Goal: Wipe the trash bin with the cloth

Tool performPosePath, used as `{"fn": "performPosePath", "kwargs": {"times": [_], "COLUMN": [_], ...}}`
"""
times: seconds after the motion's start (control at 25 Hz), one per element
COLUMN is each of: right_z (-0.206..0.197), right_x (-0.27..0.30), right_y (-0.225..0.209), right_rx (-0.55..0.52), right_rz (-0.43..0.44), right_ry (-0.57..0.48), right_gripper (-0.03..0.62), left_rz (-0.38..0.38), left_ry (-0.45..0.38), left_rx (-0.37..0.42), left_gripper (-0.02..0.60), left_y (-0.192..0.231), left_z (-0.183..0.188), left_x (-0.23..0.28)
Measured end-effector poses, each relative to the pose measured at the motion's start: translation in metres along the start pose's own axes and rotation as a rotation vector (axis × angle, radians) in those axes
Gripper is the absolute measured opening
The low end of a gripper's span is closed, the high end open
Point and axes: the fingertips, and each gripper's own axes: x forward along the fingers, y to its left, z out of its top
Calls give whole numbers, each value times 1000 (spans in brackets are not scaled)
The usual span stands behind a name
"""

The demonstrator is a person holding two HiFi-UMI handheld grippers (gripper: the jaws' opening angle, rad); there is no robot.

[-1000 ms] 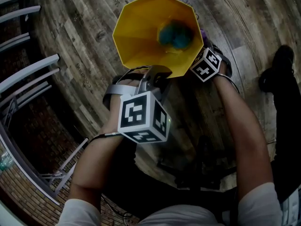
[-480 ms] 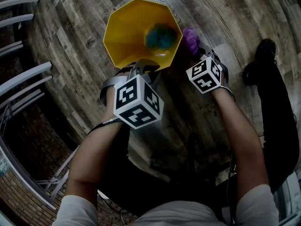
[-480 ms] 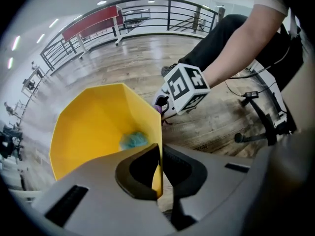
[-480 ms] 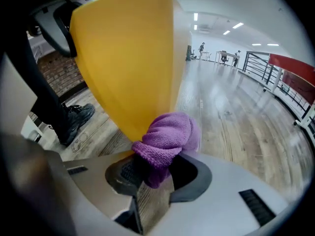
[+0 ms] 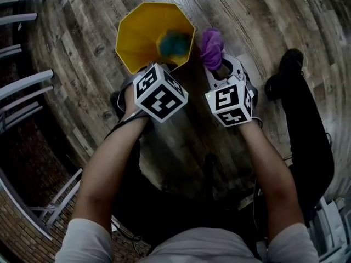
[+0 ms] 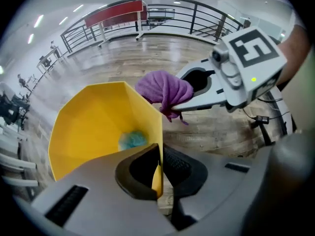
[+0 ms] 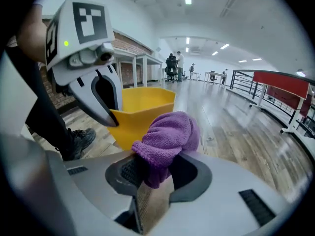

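Between left claw (image 6: 158,175) jaws: rim of yellow trash bin (image 6: 93,127), clamped tight. Thin wall, judged light, stiff, slick; rim is best hold. Right claw (image 7: 147,176) pinches purple cloth (image 7: 167,134), bin just ahead: soft, bunched, grips anywhere.

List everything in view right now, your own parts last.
trash bin: one, yellow, open top facing the head view, ahead of the left gripper
lump: one, teal, inside the bin; can't tell what it is
cloth: one, purple, bunched, just right of the bin's rim
floor: grey-brown wood planks, all around
railing: grey bars, left edge of head view
shoe: one, black, on the floor at right
left gripper: one, grey, jaws shut on the bin's rim
right gripper: one, grey, jaws shut on the cloth
forearms: two, bare
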Motion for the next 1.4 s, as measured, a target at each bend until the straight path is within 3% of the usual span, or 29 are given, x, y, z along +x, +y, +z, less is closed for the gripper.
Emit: {"fn": "performPosePath", "kwargs": {"times": [0.16,0.32,0.48,0.92,1.4], "right_z": [29,36,25,-15,-59], "right_x": [-15,-8,10,58,103], "right_y": [7,28,36,35,41], "right_rx": [-11,-62,-93,-88,-86], "right_rz": [-9,46,99,131,154], "right_ry": [-68,-74,-38,51,145], "right_gripper": [117,117,117,117,117], "left_rz": [0,1,-8,-28,-41], "left_ry": [-1,0,-5,-8,-10], "left_rx": [-57,-53,-37,21,27], "left_gripper": [12,12,12,12,12], "left_y": [2,2,1,2,1], "left_z": [4,3,6,6,7], "left_x": [2,1,0,-3,-7]}}
